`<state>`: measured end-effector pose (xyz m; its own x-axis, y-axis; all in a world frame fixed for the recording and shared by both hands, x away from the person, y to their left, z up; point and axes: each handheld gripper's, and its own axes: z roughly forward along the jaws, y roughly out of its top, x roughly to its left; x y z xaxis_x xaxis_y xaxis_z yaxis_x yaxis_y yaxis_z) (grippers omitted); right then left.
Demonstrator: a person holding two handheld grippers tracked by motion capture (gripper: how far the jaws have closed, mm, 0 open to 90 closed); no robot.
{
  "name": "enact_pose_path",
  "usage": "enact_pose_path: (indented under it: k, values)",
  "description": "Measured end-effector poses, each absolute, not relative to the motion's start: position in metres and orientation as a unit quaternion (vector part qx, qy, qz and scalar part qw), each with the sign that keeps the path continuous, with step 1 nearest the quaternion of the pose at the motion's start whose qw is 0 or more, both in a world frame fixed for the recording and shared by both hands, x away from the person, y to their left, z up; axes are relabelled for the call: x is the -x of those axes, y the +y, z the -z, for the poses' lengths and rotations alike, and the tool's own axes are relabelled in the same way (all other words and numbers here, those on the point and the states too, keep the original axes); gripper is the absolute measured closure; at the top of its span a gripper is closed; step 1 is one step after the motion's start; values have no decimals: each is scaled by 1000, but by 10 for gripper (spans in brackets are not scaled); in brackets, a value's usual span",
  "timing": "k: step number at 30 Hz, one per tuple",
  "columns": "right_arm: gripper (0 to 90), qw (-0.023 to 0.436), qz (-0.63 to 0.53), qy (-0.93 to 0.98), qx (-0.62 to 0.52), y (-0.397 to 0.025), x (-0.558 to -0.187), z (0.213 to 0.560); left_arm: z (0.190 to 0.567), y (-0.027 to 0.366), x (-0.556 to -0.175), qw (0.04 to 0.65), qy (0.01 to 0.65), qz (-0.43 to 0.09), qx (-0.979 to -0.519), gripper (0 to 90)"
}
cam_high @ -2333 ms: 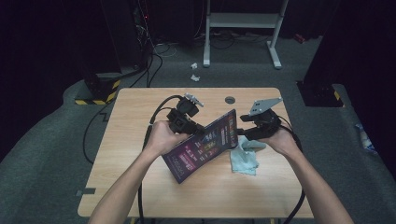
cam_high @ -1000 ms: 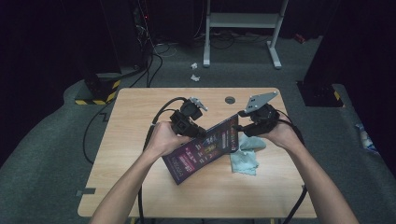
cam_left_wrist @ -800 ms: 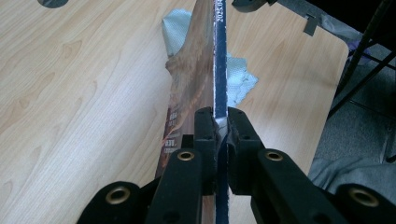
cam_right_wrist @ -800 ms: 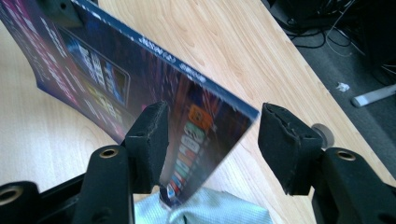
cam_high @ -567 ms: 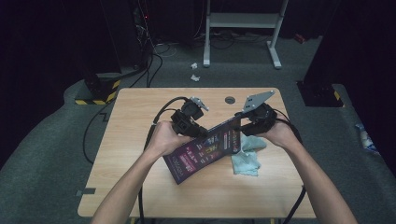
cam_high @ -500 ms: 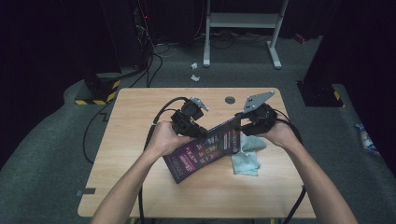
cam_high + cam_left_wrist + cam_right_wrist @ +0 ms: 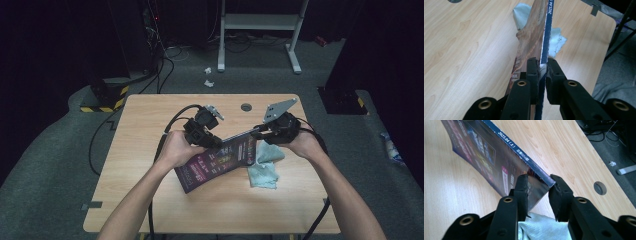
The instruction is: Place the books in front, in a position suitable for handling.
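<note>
Hand-held grippers (image 7: 210, 137) – magazine (image 7: 220, 161), cloth (image 7: 263, 167) beneath

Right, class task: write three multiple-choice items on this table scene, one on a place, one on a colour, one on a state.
1. Where does the crumpled cloth lie?
A. beside the dark glossy magazine
B. on the floor
C. in a drawer

2. What colour is the cloth?
A. red
B. pale blue-green
C. black

3. How does the left gripper stand?
A. wide open
B. shut on the magazine
C. lying flat on the table

Answers: 1 A, it sits on the light wooden table by the magazine's right end; 2 B, as the high view shows; 3 B, its fingers pinch the magazine's edge.
</note>
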<state>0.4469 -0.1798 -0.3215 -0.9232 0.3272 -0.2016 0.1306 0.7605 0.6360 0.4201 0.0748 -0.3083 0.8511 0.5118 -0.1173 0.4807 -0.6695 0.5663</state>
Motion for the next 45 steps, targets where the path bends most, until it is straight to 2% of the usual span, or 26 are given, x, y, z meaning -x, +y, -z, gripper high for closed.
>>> enact_pose_path:
  k: [4, 14, 29, 45]
  values:
    - [731, 145, -321, 928, -121, -182, -447, 322, 308, 74, -420, 298, 269, -28, -916, 816]
    - [709, 133, -327, 928, -116, -187, -448, 322, 304, 70, -419, 299, 257, -26, -919, 824]
    - [746, 113, -324, 932, -116, -190, -448, 323, 307, 70, -418, 296, 252, -23, -921, 818]
    - [680, 150, -325, 931, -77, -191, -447, 323, 305, 67, -422, 291, 213, -28, -932, 841]
